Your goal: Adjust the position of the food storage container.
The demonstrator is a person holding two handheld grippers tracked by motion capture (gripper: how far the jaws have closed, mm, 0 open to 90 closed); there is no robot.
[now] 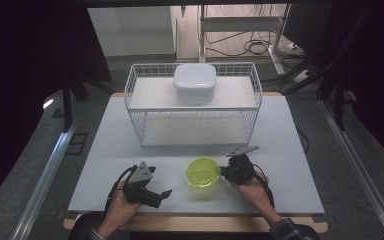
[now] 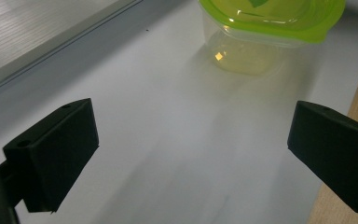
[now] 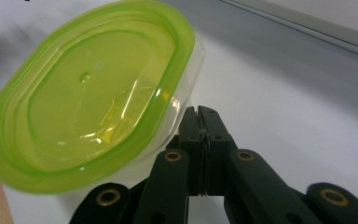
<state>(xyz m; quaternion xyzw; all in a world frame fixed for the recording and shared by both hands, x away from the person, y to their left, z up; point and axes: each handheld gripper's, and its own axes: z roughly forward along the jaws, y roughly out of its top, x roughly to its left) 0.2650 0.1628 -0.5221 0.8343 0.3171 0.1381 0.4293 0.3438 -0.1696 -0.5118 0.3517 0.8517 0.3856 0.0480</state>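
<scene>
My right claw [image 1: 226, 171], jaws pressed together, grips the rim of the green-lidded container [image 1: 203, 172] on the worktop [image 1: 290, 150], in front of the wire basket [image 1: 135, 100]. My left claw [image 1: 166, 192] waits wide open and empty, left of the container. The grasp looks done; any lift or placing remains.

White table [image 1: 105, 165], wire rack [image 1: 135, 87], green-lidded container [image 1: 202, 172]

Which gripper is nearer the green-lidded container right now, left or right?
Right. The right gripper is shut right at the green-lidded container's edge, against its side in its own view. The left gripper is open and apart from it, with bare table between.
</scene>
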